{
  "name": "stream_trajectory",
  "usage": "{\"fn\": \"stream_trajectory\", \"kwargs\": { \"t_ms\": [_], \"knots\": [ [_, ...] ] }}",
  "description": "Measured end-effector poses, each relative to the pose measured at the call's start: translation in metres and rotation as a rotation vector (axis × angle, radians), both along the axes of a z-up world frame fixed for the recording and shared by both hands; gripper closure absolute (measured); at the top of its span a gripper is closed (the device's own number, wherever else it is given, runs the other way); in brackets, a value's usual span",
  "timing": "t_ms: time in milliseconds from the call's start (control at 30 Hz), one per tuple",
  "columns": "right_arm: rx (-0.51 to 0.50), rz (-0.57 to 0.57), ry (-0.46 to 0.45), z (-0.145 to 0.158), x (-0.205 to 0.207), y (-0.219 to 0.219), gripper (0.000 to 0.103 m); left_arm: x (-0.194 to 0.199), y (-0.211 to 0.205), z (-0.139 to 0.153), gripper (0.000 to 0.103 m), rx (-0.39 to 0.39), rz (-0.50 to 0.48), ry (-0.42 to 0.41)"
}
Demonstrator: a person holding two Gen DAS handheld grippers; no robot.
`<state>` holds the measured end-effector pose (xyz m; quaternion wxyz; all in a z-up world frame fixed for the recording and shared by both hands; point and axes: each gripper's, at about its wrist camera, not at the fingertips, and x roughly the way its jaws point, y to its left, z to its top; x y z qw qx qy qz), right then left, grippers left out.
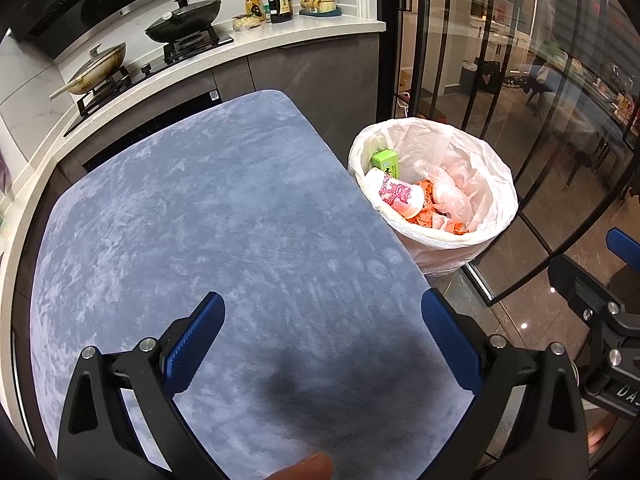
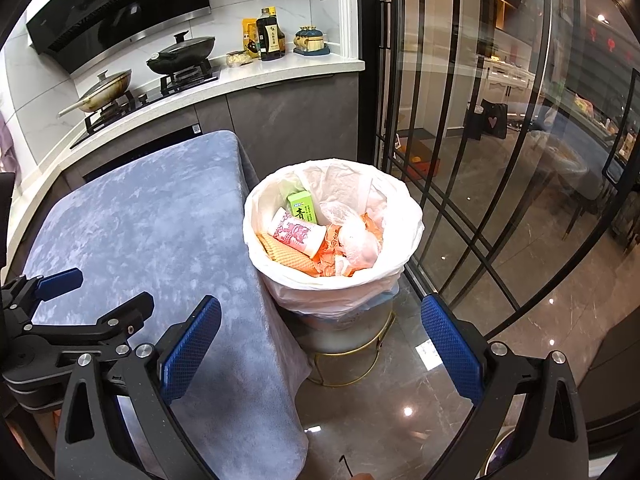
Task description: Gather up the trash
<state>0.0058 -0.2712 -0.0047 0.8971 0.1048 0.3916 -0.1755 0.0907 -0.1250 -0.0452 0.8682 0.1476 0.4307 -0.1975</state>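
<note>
Here the left tool [image 1: 322,330] stands with its blue-padded fingers spread wide and nothing between them, above the table [image 1: 208,220] draped in a blue-grey velvety cloth. The right tool [image 2: 320,334] is likewise wide apart and empty, over the table's edge and the glossy dark floor [image 2: 400,400]. Only the right wrist view shows the gold wire stand [image 2: 348,364] under the round bin lined with a white plastic bag [image 2: 412,216], which stands just beside the table. Inside lie a pink-and-white patterned paper cup [image 2: 296,236] on its side, a green carton [image 2: 302,208] against the liner, crumpled clear plastic [image 2: 356,240] and orange scraps [image 2: 328,264]; a tan ribbed piece [image 2: 286,258] shows in the right view alone. Beyond, a white kitchen counter [image 1: 320,26] carries lidded pans and bottles.
</note>
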Motion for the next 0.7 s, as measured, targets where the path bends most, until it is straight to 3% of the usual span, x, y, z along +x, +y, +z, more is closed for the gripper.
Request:
{"fn": "stream_trajectory", "kwargs": {
  "t_ms": [700],
  "knots": [
    [-0.004,-0.006,-0.008,-0.0034,-0.002,-0.0022,0.006,0.0021,-0.0072,0.0001,0.009,-0.011,0.005,-0.049]
  ]
}}
